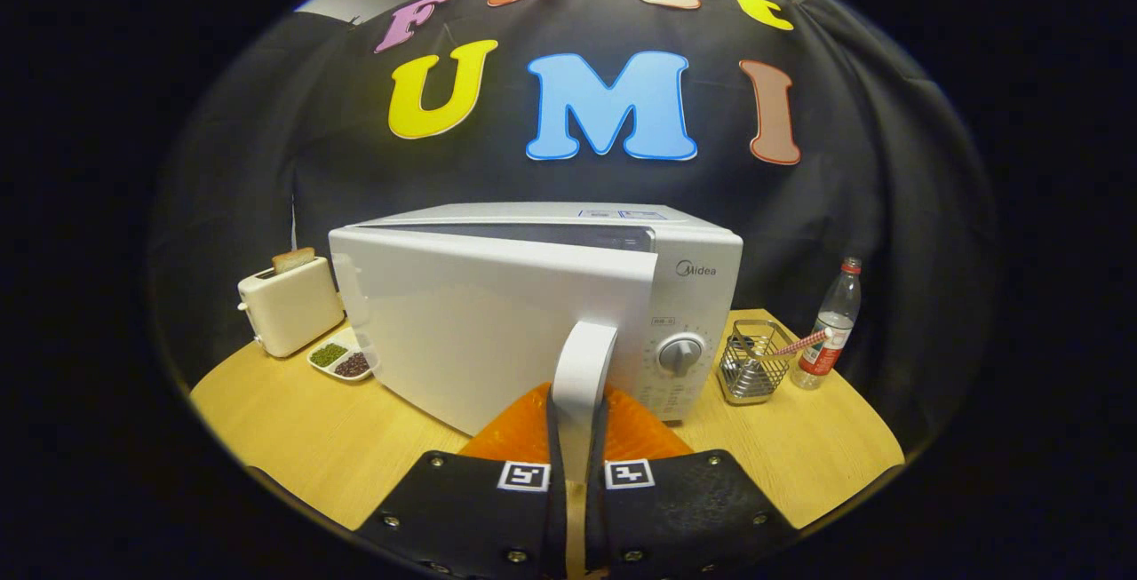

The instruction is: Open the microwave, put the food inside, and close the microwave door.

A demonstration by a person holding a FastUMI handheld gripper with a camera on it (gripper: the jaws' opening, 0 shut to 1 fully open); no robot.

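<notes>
The tool [576, 438] is clenching on the white door handle [582, 376] of the microwave [693, 296], with one finger pressing on each side of the handle. The door [480, 322] is standing partly open, swung out toward the camera, so a dark gap is showing along its top edge. The microwave is sitting in the middle of the wooden counter [293, 438]. Something orange [640, 433] is lying just ahead of the fingers, below the handle; I cannot tell what it is. Left of the microwave a toaster [289, 305] with a slice of bread [293, 259] is standing, and beside it a small dish [340, 360] of beans. To the right, a wire basket [753, 362] and a plastic bottle [830, 322] are standing near each other.
</notes>
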